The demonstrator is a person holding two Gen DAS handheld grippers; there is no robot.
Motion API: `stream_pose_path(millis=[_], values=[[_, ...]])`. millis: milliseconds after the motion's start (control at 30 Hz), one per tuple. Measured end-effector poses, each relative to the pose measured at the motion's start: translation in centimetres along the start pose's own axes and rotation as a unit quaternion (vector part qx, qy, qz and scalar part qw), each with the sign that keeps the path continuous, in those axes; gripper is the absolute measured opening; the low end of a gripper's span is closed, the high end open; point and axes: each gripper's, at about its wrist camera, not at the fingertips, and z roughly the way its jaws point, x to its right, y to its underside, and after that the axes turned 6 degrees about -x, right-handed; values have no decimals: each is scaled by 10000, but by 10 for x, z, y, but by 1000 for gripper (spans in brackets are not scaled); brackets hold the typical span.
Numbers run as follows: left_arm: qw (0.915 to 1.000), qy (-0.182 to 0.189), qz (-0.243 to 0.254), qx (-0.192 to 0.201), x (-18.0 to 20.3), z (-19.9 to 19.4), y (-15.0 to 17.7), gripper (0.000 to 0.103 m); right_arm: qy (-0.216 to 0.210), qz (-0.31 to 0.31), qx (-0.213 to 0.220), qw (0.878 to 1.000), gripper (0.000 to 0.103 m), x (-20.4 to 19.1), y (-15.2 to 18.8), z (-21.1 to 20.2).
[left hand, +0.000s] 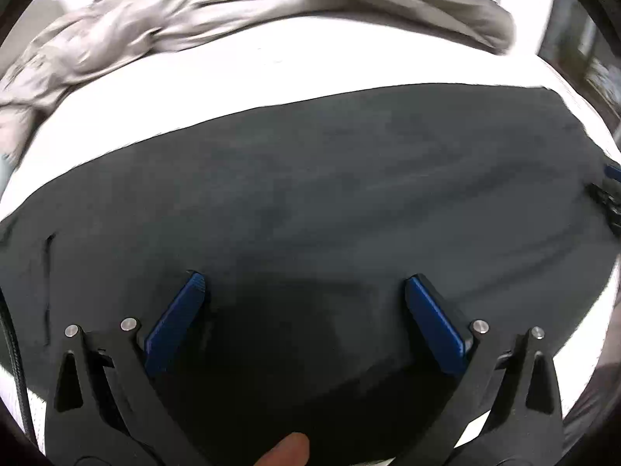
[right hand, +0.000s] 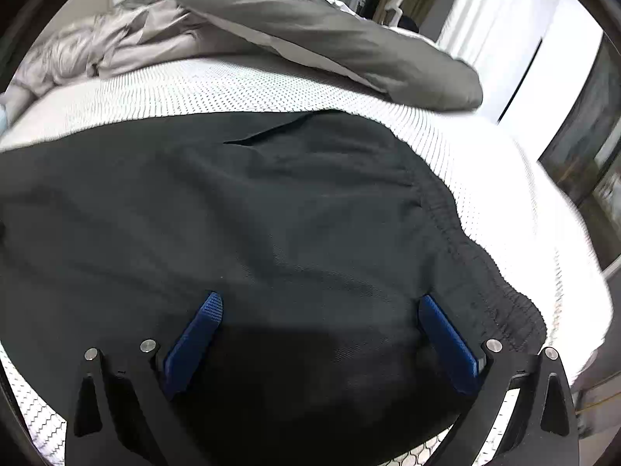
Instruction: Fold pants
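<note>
Bright, overexposed, motion-blurred fisheye views.

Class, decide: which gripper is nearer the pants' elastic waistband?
Right. The right gripper hovers just beside the waistband; the left gripper is over plain fabric of the pants.

Each camera sits just behind its own blue fingers and looks forward and down, very close to the bed [right hand: 271,89]. The left one peeks out over the left gripper [left hand: 304,291], the right one over the right gripper [right hand: 320,308]. Both see the same black pants [left hand: 310,178] spread out below, and the gray blanket [right hand: 310,27] bunched up farther back.
</note>
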Motion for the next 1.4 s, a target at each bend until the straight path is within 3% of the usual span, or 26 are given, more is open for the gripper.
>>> stream_pose_path(millis=[67, 267, 367, 467, 600, 700, 767, 833, 933, 1000, 1167, 1267, 1333, 1400], values=[[9999, -71, -95, 65, -16, -4, 1, 103, -78, -62, 58, 9999, 102, -13, 0, -11], [9971, -450, -452, 408, -49, -28, 10, 103, -1149, -18, 533, 9919, 102, -65, -33, -40], [9946, -557, -821, 313, -79, -26, 10, 103, -1616, -139, 379, 9860, 102, -104, -48, -35], [9941, -701, -813, 167, -95, -21, 20, 103, -1705, -555, 74, 9838, 102, -152, -59, -20], [9943, -755, -732, 181, -110, -18, 25, 103, -1338, -1135, -157, 9844, 102, -181, -63, 9], [9965, -473, -655, 213, -119, -25, 37, 96, -1168, -950, -151, 9885, 102, -163, -55, 7], [9978, -291, -533, 282, -125, -33, 45, 88, -602, -707, -104, 9956, 103, -134, -53, 13], [9980, -39, -520, 350, -132, -43, 53, 86, -273, -295, -190, 9990, 103, -103, -49, 23], [9974, 63, -468, 537, -135, -63, 68, 83, -406, 382, -293, 9980, 103, -65, -45, 29], [9965, 35, -471, 689, -136, -76, 73, 83, -556, 526, -275, 9967, 103, -67, -49, 22], [9928, -368, -710, 892, -147, -87, 69, 83, -1237, 17, -5, 9923, 103, -130, -65, -3], [9915, -622, -972, 603, -167, -65, 55, 83, -1877, -431, -124, 9812, 103, -186, -87, 2], [9903, -655, -1205, 221, -183, -44, 49, 83, -1983, -915, -183, 9757, 103, -230, -93, 2], [9882, -562, -1418, 150, -195, -35, 51, 87, -1848, -1351, -198, 9732, 103, -257, -93, 3]])
